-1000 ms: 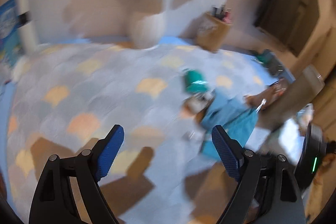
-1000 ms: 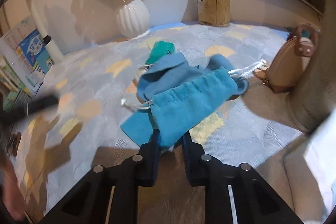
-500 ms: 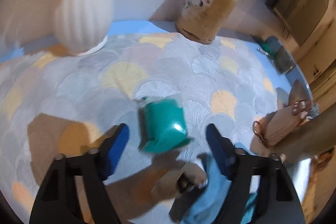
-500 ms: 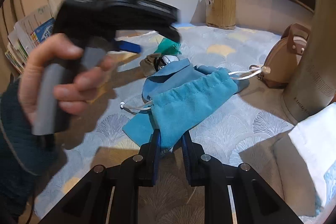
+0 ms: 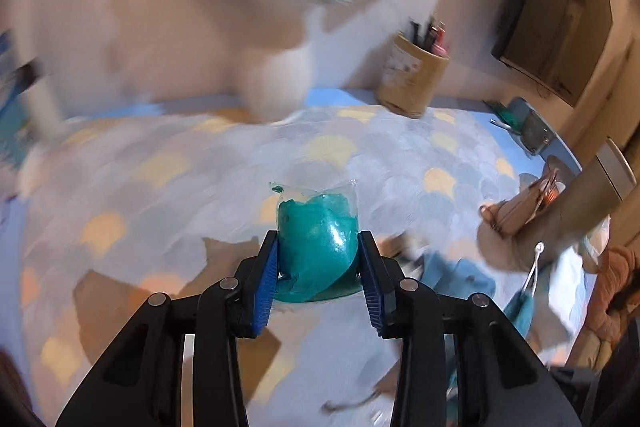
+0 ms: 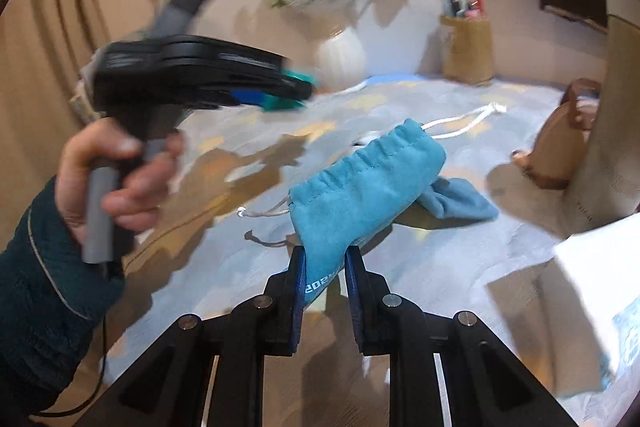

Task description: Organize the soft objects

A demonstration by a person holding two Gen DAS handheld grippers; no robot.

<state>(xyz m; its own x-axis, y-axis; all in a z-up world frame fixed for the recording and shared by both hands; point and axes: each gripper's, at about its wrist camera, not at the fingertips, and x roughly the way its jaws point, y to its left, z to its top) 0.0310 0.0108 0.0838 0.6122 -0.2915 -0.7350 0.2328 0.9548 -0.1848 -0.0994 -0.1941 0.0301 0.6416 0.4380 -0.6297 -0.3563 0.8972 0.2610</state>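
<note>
Right wrist view: your right claw point(image 6: 325, 263) is clamped on the blue pouch point(image 6: 366, 183), its long axis running far-right, mouth away. Your left claw point(image 5: 318, 269), closing on the teal putty bag point(image 5: 318, 243), hangs up-left, above the bench point(image 6: 460, 255).

Teal putty bag point(image 5: 316, 247), blue pouch point(image 6: 360, 183), grey-and-yellow scalloped cloth point(image 5: 160, 163).
</note>
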